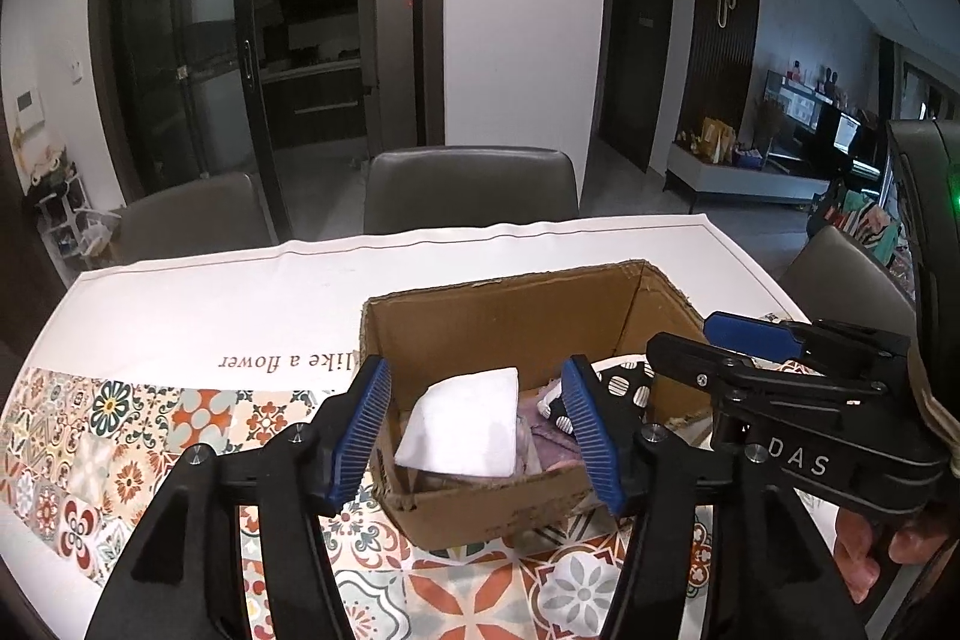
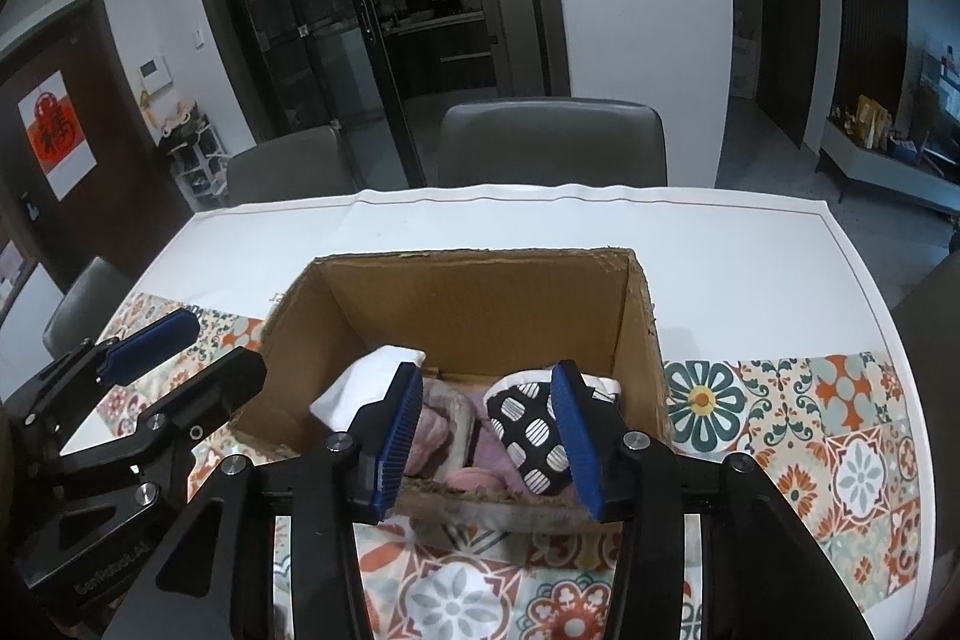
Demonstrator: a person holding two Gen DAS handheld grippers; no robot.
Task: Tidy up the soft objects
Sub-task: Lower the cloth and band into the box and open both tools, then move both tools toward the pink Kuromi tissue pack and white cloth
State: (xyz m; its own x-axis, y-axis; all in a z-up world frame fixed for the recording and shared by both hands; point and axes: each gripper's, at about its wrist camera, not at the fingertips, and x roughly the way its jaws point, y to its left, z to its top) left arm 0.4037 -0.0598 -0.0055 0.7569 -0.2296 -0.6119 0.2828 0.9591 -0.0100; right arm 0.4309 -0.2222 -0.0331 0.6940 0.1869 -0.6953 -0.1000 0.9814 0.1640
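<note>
Left tool (image 1: pixel 477 427): spread, holding nothing, over box's near edge.
Right tool (image 2: pixel 486 436): spread, holding nothing, beside it.
Soft items: white cloth (image 1: pixel 465 427), spotted cloth (image 2: pixel 528 427), purple fabric (image 2: pixel 441 421) inside cardboard box (image 2: pixel 480 304).
Around: patterned bench (image 2: pixel 840 436), chairs (image 2: pixel 552 142) behind.

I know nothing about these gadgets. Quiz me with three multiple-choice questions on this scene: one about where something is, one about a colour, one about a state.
1. Where is the black-and-white patterned cloth?
A. inside the cardboard box
B. on a chair
C. on the floor

2. What colour are the fingertips?
A. red
B. blue
C. yellow

3. How does the right gripper stand?
A. shut on a cloth
B. open, holding nothing
C. out of view

Answers:
1 A, it lies within the box walls beside the white cloth.
2 B, the ribbed pads are blue on both the right gripper and the left gripper.
3 B, its jaws are spread with a gap between.
</note>
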